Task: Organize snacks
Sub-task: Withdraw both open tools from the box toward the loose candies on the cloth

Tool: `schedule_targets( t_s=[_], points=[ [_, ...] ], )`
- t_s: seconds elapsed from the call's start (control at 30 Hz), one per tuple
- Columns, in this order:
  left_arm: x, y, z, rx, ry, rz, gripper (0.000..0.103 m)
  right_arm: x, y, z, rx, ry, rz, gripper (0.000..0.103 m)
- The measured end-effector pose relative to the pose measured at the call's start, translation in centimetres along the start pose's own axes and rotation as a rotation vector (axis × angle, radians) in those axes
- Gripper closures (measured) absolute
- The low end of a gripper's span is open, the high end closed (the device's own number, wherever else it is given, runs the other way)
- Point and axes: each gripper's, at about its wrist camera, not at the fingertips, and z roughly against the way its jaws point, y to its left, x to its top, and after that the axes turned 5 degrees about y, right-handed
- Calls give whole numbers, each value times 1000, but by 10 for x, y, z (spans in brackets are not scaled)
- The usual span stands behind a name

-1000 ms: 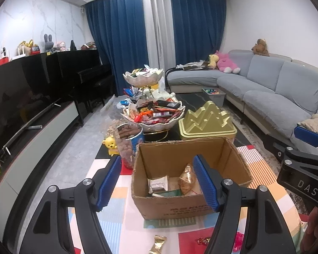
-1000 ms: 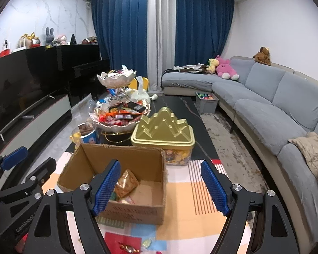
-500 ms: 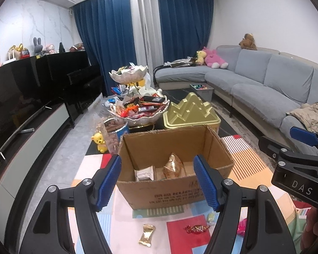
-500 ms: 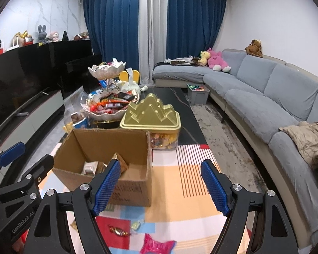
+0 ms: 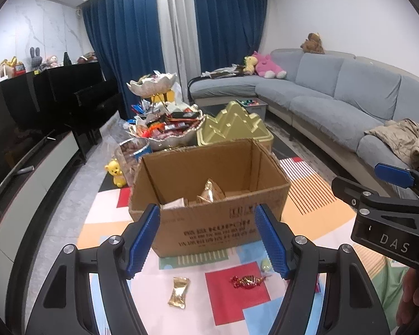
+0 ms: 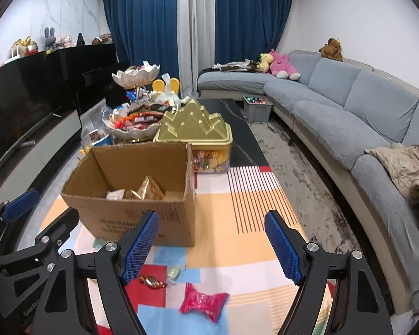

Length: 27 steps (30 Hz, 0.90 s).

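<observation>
Foil-wrapped, the gold candy (image 5: 178,296) lies loose on the patchwork tabletop (image 5: 226,298), just in front of the cardboard box (image 5: 209,195). It looks light, crinkly and slippery; pinch across its narrow middle. Its long axis runs toward the box. Both the left hand-held gripper (image 5: 206,241) and the right hand-held gripper (image 6: 211,247) gape, holding nothing.

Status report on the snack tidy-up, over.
Left gripper and right gripper open, empty. Cardboard box part filled; loose candies on the mat in front of it. Nothing in the way.
</observation>
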Motion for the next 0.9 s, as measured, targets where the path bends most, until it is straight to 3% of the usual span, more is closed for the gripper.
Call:
schedule_targets(
  t_s=[0.47,0.9],
  points=[
    [-30,-13,-18,-61,62,-58,33,-35,-2,-19,3,90,5,24],
    [-59,-20,-47,-108,177,-74,33,-62,-9,-48,8,224,-46,24]
  ],
)
